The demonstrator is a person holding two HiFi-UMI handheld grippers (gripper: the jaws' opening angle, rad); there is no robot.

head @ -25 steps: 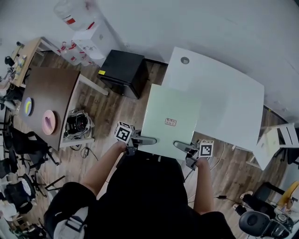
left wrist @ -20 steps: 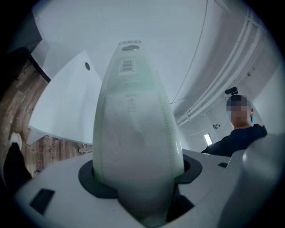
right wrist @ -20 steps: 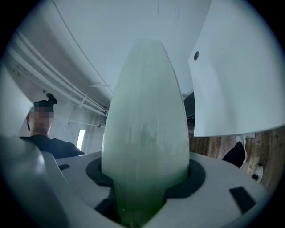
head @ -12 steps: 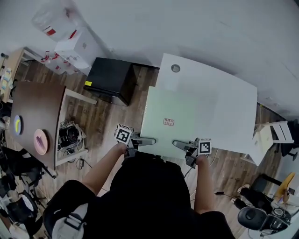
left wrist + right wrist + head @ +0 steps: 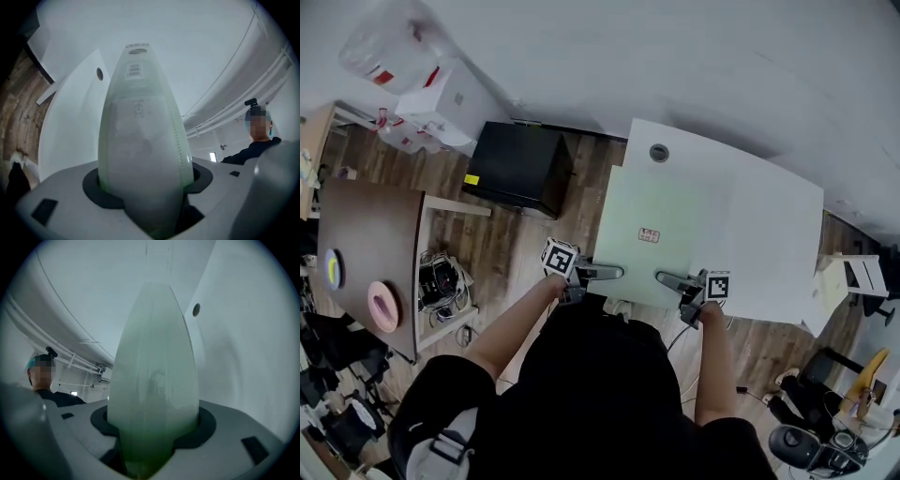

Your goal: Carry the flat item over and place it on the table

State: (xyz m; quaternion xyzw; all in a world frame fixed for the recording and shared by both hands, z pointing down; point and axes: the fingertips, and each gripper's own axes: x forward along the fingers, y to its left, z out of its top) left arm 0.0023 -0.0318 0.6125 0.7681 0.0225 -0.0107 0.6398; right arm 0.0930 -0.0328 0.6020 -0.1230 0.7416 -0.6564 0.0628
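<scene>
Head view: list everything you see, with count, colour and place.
flat panel: one, pale green, partly over the white table's left side
white table: one, white, upper right
black cabinet: one, black, left of the white table
brown table: one, dark brown, far left
pink disc: one, pink, on the brown table
white box: one, white, upper left
left tool: one, grey, clamped on the flat panel's near edge
right tool: one, grey, clamped on the same edge
</scene>
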